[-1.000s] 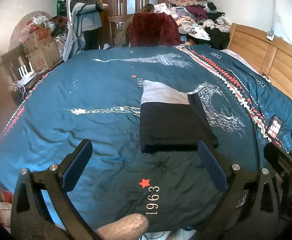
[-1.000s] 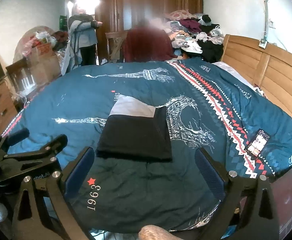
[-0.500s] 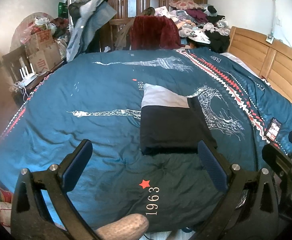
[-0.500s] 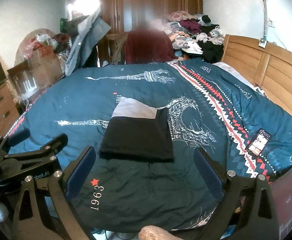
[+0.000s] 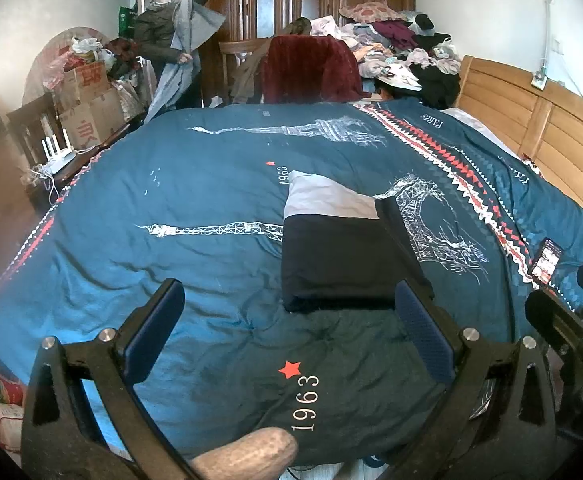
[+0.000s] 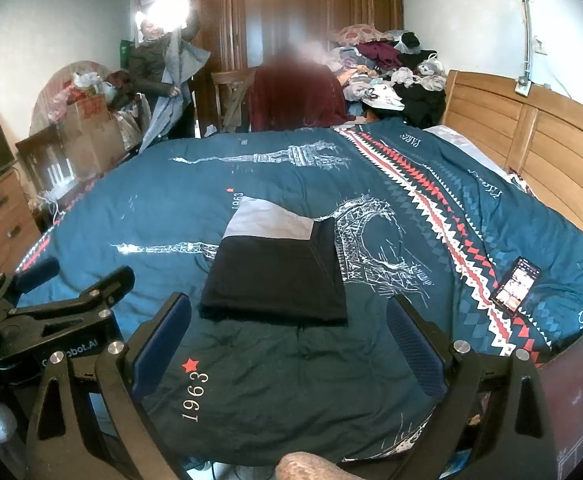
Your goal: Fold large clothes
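Lying mid-quilt (image 5: 211, 208), the folded dark garment (image 5: 343, 264) looks soft and light to us; we'd pinch its near corners. Our left gripper (image 5: 291, 328) and right gripper (image 6: 287, 332) hover spread, empty.

left gripper (image 5: 289, 322) and right gripper (image 6: 289, 330) both point toward 12 o'clock, jaws spread wide and empty, side by side, a fingertip (image 5: 247, 456) at 6 o'clock.

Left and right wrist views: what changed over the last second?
Only the person at the far end moved, lifting the grey garment up high. The folded dark garment stays flat on the quilt, the phone unmoved; the left gripper and right gripper stay open, holding nothing.
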